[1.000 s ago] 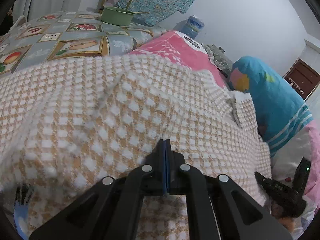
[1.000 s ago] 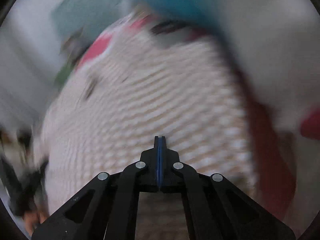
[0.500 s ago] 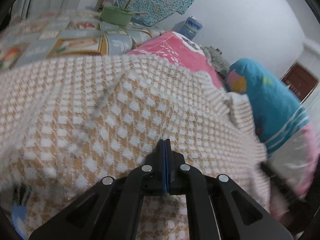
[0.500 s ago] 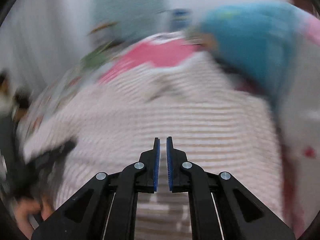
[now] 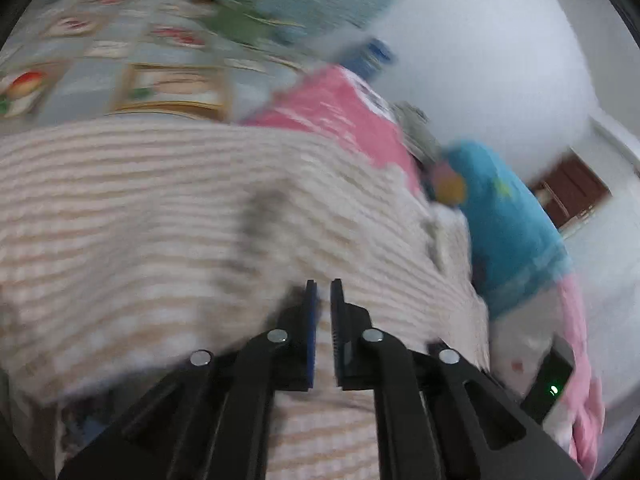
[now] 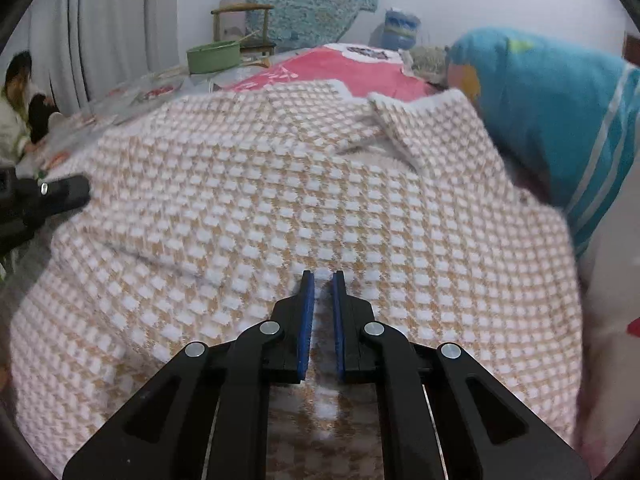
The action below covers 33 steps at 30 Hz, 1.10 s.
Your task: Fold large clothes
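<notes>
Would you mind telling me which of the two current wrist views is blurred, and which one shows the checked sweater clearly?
Left wrist view: motion blur smears the sweater checks into stripes, though the left gripper itself stays sharp. Right wrist view: crisp, with the sweater checks and the right gripper distinct; both views bend straight lines toward the dark fisheye rim.

Knitted garment (image 6: 304,208) lay spread across bed, filling foreground in both wrist views. Behind it, blanket (image 6: 340,70); right of garment, pillow (image 6: 556,120) touching its edge. Patterned cloth (image 5: 120,76) covered surface beyond garment on left. Basin (image 6: 214,56) sat on far end there, chair (image 6: 248,28) behind basin, hanging cloth (image 6: 304,0) on wall behind chair. Person (image 6: 14,112) sat at far left.
</notes>
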Tool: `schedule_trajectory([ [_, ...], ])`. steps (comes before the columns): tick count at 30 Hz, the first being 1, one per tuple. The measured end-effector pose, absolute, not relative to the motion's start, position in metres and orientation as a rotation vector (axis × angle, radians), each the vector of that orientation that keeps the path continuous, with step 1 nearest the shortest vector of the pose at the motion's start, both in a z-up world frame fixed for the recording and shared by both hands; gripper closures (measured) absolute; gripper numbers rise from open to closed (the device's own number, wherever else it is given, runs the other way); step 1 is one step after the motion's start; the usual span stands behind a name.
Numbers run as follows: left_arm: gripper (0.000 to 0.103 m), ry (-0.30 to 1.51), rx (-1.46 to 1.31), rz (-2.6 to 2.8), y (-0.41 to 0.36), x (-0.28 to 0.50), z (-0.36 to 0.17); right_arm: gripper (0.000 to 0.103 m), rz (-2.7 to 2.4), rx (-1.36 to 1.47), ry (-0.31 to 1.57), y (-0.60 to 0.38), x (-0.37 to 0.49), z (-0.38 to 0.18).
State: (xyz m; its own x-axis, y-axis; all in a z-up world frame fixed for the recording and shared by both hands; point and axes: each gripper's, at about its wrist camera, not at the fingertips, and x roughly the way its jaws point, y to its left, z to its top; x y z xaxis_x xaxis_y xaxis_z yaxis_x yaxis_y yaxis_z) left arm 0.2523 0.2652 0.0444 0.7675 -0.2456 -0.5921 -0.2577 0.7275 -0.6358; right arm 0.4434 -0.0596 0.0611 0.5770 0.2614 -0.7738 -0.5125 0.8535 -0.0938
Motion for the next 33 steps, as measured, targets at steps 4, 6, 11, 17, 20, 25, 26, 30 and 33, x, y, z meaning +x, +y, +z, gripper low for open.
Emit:
schedule_trajectory([
  [4,0.099,0.713,-0.915,0.035,0.29,0.25,0.024,0.096,0.467,-0.323,0.844,-0.057,0.437,0.059],
  [6,0.1,0.641,-1.048,0.045,0.307,0.232,0.016,0.096,0.464,-0.338,0.84,-0.057,0.448,0.063],
  [11,0.078,0.454,-1.174,0.223,0.346,0.153,0.016,0.095,0.441,-0.4,0.816,-0.041,0.463,0.053],
  [17,0.045,0.279,-1.47,0.531,0.429,0.024,-0.048,0.094,0.449,-0.385,0.811,-0.041,0.461,0.05],
  [20,0.042,0.133,-1.798,0.611,0.453,-0.029,-0.11,0.094,0.451,-0.383,0.812,-0.04,0.462,0.05],
  [25,0.024,0.106,-1.912,0.621,0.47,-0.036,-0.159,0.094,0.443,-0.4,0.799,-0.039,0.461,0.048],
  [26,0.022,0.101,-1.928,0.621,0.47,-0.029,-0.165,0.094,0.442,-0.401,0.795,-0.039,0.459,0.047],
  [30,0.018,-0.064,-2.123,0.546,0.465,-0.013,-0.206,0.094,0.414,-0.459,0.769,-0.03,0.453,0.044],
  [33,0.016,-0.059,-2.172,0.537,0.458,0.006,-0.224,0.094,0.396,-0.501,0.749,-0.024,0.449,0.042],
])
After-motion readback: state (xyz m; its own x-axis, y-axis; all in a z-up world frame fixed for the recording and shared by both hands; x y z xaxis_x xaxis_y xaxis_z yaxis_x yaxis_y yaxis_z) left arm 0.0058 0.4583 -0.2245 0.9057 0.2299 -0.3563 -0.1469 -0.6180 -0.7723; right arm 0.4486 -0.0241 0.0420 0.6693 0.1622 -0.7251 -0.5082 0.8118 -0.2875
